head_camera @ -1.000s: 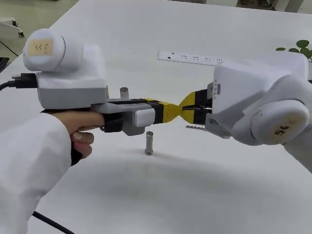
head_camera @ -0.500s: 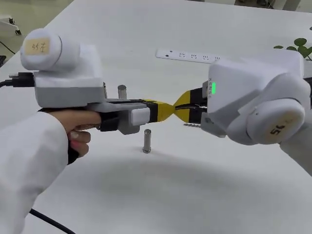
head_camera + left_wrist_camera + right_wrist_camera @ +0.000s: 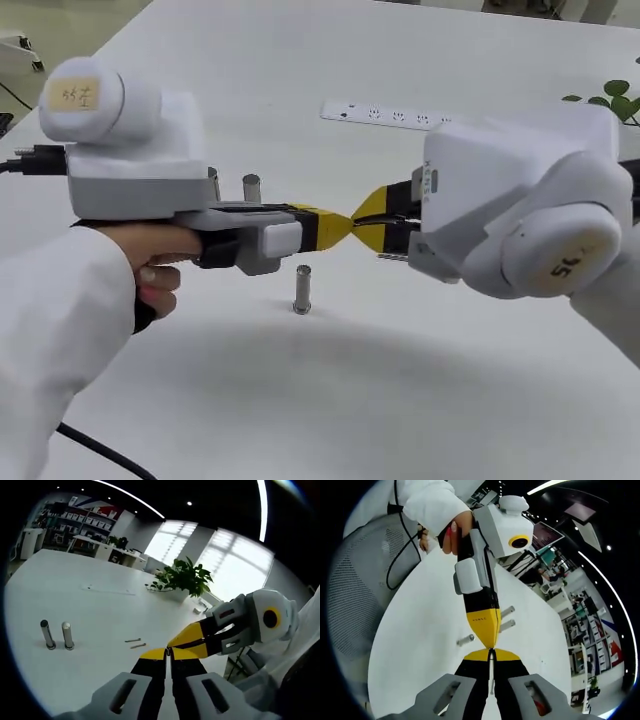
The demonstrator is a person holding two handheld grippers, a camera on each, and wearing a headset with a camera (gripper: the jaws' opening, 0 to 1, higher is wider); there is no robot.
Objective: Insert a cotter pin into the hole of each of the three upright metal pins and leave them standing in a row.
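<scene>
Above the white table, my left gripper [image 3: 345, 222] and right gripper [image 3: 360, 224] meet tip to tip, both with yellow-ended jaws. My right gripper [image 3: 491, 654] is shut on a thin cotter pin [image 3: 491, 676] that lies along its jaws. My left gripper [image 3: 169, 653] is shut, its tip against the right gripper [image 3: 216, 634]; whether it pinches the pin's end I cannot tell. One upright metal pin [image 3: 303, 290] stands in front below the jaws. A second upright pin [image 3: 251, 188] stands behind the left gripper. Two upright pins [image 3: 47, 634] [image 3: 67, 635] stand side by side in the left gripper view.
Two loose cotter pins [image 3: 135, 643] lie on the table, and one cotter pin [image 3: 391, 257] pokes out under the right gripper. A white power strip [image 3: 385, 116] lies at the back, a potted plant [image 3: 612, 98] at the far right. A black cable [image 3: 95, 452] crosses the near left corner.
The two grippers stay tip to tip and have drifted slightly left together. A green light that showed on the right gripper half a second ago is off.
</scene>
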